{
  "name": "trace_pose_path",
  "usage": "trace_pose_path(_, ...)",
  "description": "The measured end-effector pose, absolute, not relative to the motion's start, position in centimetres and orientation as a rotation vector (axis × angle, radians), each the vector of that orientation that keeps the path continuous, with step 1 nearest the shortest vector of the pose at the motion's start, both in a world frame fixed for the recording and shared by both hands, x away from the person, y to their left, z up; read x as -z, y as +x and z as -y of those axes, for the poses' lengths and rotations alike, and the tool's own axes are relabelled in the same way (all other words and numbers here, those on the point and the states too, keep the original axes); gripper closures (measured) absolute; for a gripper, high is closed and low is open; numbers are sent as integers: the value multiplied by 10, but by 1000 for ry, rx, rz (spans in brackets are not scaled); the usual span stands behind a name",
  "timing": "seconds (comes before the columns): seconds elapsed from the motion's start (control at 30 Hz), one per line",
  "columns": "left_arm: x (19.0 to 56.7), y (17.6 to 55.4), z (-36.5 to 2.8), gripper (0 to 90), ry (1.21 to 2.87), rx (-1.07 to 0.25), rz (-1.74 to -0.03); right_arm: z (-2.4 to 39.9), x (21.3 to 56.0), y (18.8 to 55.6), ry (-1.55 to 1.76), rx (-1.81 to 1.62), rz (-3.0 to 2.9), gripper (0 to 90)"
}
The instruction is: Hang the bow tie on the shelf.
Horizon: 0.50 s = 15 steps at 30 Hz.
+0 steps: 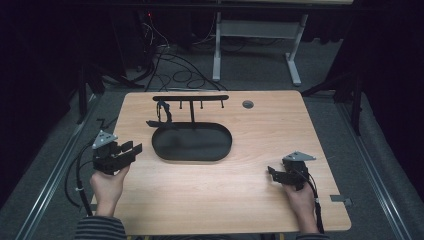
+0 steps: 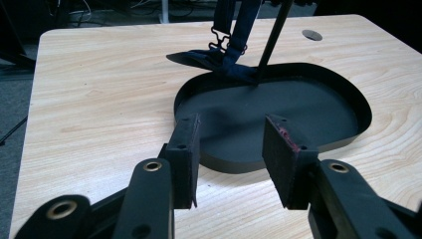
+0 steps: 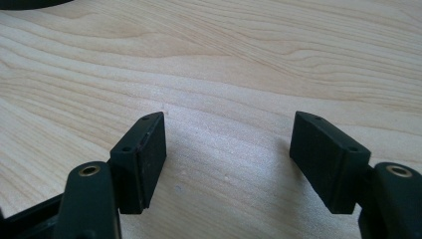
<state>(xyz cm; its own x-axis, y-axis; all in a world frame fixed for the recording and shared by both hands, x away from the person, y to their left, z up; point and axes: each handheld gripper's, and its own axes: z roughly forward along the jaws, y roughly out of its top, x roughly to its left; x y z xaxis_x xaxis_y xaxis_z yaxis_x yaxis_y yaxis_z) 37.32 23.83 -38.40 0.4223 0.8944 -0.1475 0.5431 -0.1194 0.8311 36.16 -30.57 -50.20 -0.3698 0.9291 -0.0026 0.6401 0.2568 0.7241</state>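
Your left gripper [image 2: 231, 149] faces the black tray [image 2: 318, 144] and its hanging strap [image 2: 234, 50] with jaws parted, empty, while your right gripper [image 3: 229, 159] gapes over the bare table [image 3: 249, 64].

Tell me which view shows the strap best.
Left gripper view: the strap is close, hanging from the stand with its end resting at the tray rim. High view shows it small and dark. Right gripper view shows table and tongs.

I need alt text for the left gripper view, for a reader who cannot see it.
The open left claw holds nothing and points at a black oval tray on a wooden table. A thin post rises from the tray's far edge, and a dark strap hangs beside it onto the rim.
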Motion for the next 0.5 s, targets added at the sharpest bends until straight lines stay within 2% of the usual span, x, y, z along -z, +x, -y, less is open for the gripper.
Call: trace_pose_path(0.5, 394, 361, -236, 589, 1799, -481, -1237, 306, 502, 362, 1421, -897, -2103, 320)
